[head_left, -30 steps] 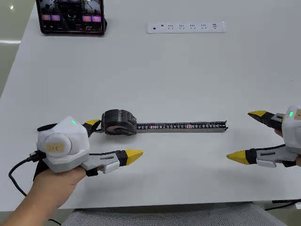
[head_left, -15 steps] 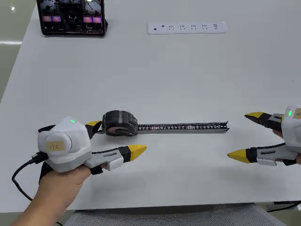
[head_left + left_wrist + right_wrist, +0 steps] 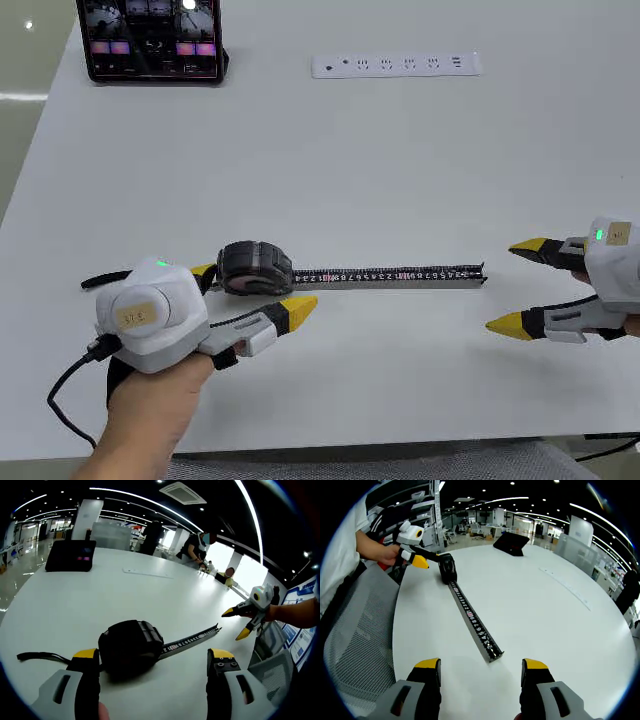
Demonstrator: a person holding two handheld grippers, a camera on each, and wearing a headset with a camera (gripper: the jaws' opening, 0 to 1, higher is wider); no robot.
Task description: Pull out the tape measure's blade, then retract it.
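I read this as the turn between the two halves of the job. The blade [image 3: 390, 273] is already drawn out and lies flat on the worktop [image 3: 350, 150], running from the tape measure's black case [image 3: 255, 266], left of centre in the head view, to its end hook [image 3: 481, 271], right of centre.

My left tongs [image 3: 253, 286] are spread wide and straddle the case. In the left gripper view the case sits between the two yellow tips, closer to the left one, and I cannot tell if that tip touches it. My right tongs [image 3: 515, 284] are also spread, holding nothing, near the hook on its right in the head view but clear of it.

Retraction looks like the step in hand. I judge the next move calls for closing the left tongs squarely on the case so it cannot skid. The right tongs should then take the hook end or stand ready to guide it, so the blade feeds back straight instead of whipping. Whether a lock needs releasing I cannot make out.
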